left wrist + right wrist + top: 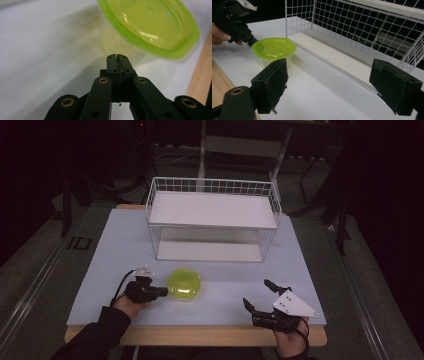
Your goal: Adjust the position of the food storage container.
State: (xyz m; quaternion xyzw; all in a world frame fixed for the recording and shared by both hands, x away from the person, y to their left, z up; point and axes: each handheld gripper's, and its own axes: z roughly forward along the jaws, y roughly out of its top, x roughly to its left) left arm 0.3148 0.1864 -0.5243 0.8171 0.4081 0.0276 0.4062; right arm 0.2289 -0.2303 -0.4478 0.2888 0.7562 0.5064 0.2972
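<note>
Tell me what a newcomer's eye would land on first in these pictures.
First, the bright green lidded container near the front of the pale table, with the shut left gripper right at its side. Next, the white wire shelf rack standing at the table's back. The right gripper rests wide open at the front right.

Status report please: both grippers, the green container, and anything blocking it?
Left hand-held gripper shut, tips at the green-lidded container, not gripping it. Right hand-held gripper open, apart. Container on the table before the wire shelf; nothing between.
</note>
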